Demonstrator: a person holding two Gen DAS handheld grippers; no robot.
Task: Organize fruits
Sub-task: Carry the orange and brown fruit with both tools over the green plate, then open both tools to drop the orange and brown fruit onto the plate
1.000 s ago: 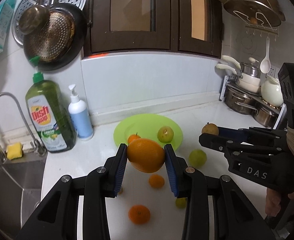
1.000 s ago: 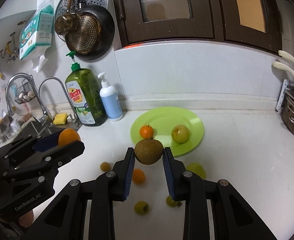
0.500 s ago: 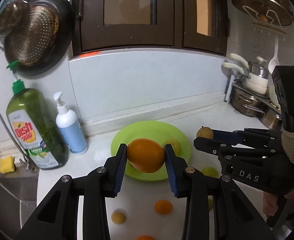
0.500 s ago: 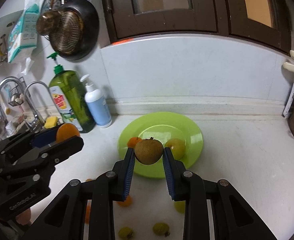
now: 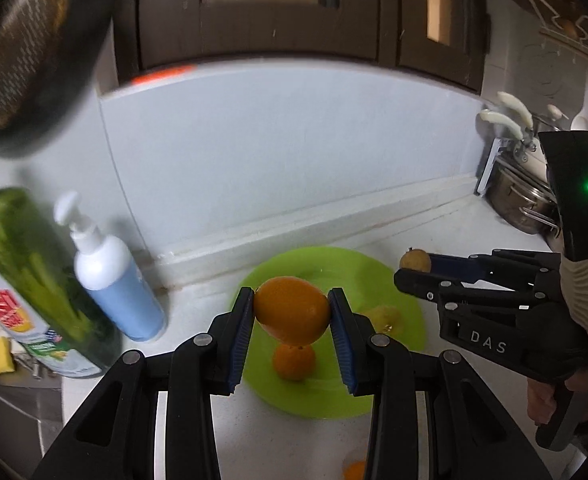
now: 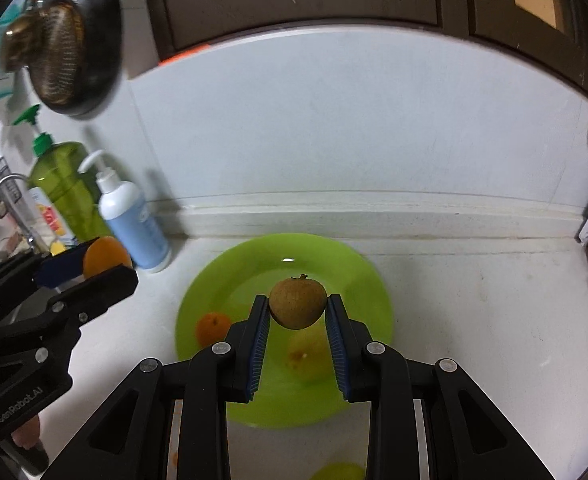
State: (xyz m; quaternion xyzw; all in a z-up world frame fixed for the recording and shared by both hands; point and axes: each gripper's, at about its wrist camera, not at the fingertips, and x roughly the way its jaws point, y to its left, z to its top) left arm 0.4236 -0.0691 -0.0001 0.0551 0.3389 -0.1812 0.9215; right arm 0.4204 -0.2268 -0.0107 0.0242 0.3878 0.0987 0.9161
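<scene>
My left gripper (image 5: 290, 309) grips an orange (image 5: 291, 308), my right gripper (image 6: 298, 307) a brown fruit (image 6: 298, 302); the plate (image 6: 358, 272) already holds two, more wait on the counter (image 6: 474, 300).

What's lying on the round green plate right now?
On the round green plate lie a small orange tangerine and a yellow-green fruit, the latter partly hidden behind the brown fruit held in the right gripper. Anything under the grippers is covered.

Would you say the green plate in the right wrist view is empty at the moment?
No, the green plate already holds a small orange and a yellowish fruit.
</scene>
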